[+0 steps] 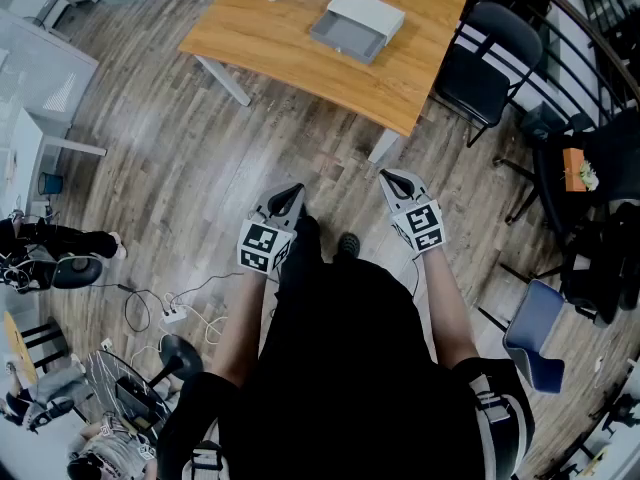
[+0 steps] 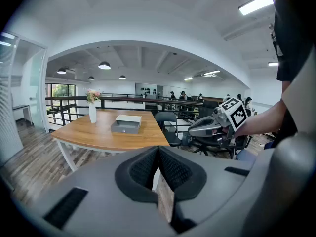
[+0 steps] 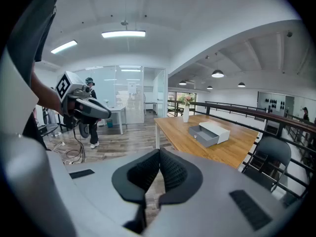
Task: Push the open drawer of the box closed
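Left gripper, right gripper: jaws together. Box drawer open on table.

Head view steeply down; gripper views level, toward far table

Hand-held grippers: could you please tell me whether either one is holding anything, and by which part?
Nothing is held. The left hand-held gripper and right hand-held gripper are both shut on nothing; the box sits apart on the table.
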